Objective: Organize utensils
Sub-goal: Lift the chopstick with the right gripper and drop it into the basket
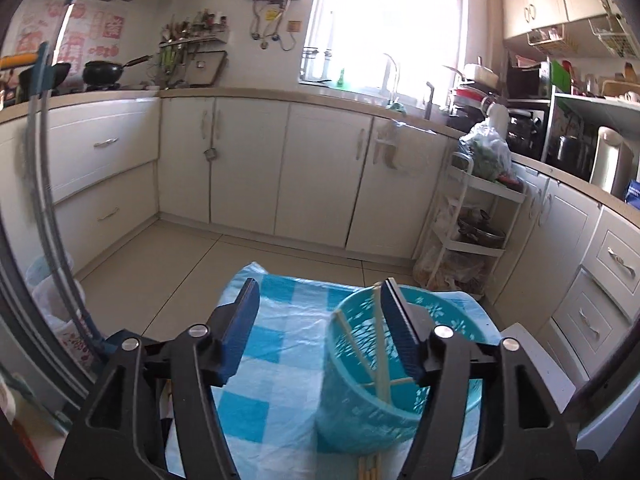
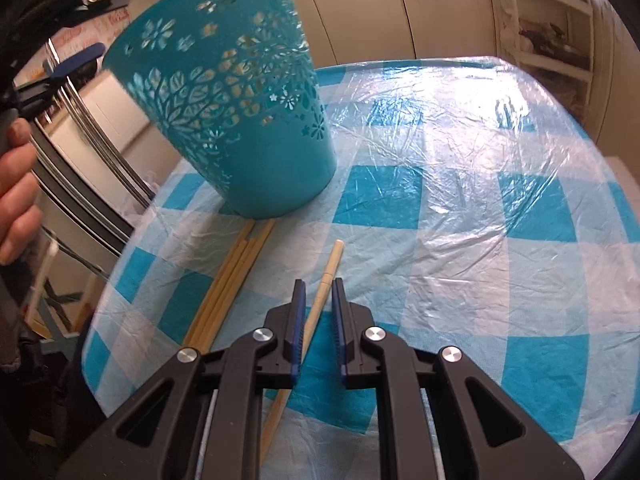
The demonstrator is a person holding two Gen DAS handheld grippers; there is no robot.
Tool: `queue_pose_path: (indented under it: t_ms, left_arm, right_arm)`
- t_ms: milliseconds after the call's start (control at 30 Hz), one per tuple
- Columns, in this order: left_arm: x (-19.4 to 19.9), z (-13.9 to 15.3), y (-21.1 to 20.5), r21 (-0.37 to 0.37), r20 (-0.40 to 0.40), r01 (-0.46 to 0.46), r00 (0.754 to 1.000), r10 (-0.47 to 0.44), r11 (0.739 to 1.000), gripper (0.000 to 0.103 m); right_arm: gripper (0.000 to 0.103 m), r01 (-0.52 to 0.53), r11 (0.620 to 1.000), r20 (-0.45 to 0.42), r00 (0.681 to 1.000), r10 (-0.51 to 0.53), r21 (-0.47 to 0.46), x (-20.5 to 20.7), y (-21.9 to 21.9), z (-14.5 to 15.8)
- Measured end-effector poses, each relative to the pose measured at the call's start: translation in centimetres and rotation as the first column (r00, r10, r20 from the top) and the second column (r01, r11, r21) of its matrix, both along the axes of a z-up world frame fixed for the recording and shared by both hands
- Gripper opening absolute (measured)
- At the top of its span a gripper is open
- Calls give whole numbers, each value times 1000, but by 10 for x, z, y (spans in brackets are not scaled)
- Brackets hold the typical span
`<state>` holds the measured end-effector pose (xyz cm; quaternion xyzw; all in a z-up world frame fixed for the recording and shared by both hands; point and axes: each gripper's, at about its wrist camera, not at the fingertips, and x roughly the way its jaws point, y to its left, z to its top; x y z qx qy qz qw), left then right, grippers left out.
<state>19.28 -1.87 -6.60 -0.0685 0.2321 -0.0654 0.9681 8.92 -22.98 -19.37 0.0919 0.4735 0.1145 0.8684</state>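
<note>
A teal cut-out basket (image 1: 360, 400) stands on the blue-checked tablecloth (image 1: 272, 360) with a few chopsticks (image 1: 380, 360) leaning inside it. My left gripper (image 1: 320, 286) hangs open just left of the basket, with nothing between its fingers. In the right wrist view the basket (image 2: 240, 112) is at the upper left, with a bundle of chopsticks (image 2: 228, 280) lying at its base. A single chopstick (image 2: 326, 280) lies on the cloth, running between the narrowly parted fingers of my right gripper (image 2: 318, 284). A gap shows beside the right pad.
A hand (image 2: 16, 184) holds the left gripper (image 2: 96, 28) at the far left. Metal rods (image 2: 92, 152) stand past the table's left edge. White kitchen cabinets (image 1: 248, 168) and a white trolley (image 1: 472, 232) lie beyond the table.
</note>
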Motion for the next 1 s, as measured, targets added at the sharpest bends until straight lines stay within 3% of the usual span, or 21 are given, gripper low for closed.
queue_pose_path:
  t_ms: [100,167,267,400,533,667,867,1000]
  left_arm:
    - [-11,-7,20,-23,-21,-27,999,27,999,65]
    - [-18,-16,33,-35,-50,-46,998,45,998,67]
    - [-27,-37,45,-41,-106,-59,993,54,997,68]
    - [-35,-72,48,-21,-192,-55,980,50,998,68]
    - [-42,-104,47,-5,-261,-50,964,47,999,71]
    - [-40,-128,47,1,-316,-56,947,53,998,71]
    - [-36,-133,50,-15,-319,-70,946,62,997,74]
    - [-33,-138,53,-39,-333,-76,941,59,996,74]
  right_arm:
    - [10,-32,990,9,999,33,-139,0,19,2]
    - [8,-46,985,5,999,48,-165,1,24,2]
    - [6,-47,994,-32,999,44,-98,2,16,3]
    - [6,-44,998,-14,999,44,43,-14,-1,18]
    - [6,-76,982,82,995,63,175,-28,-7,57]
    - [6,-132,947,233,970,62,293,-28,-5,116]
    - [5,-213,922,428,902,58,323,-2,15,191]
    - [5,-227,921,469,881,57,316,13,19,215]
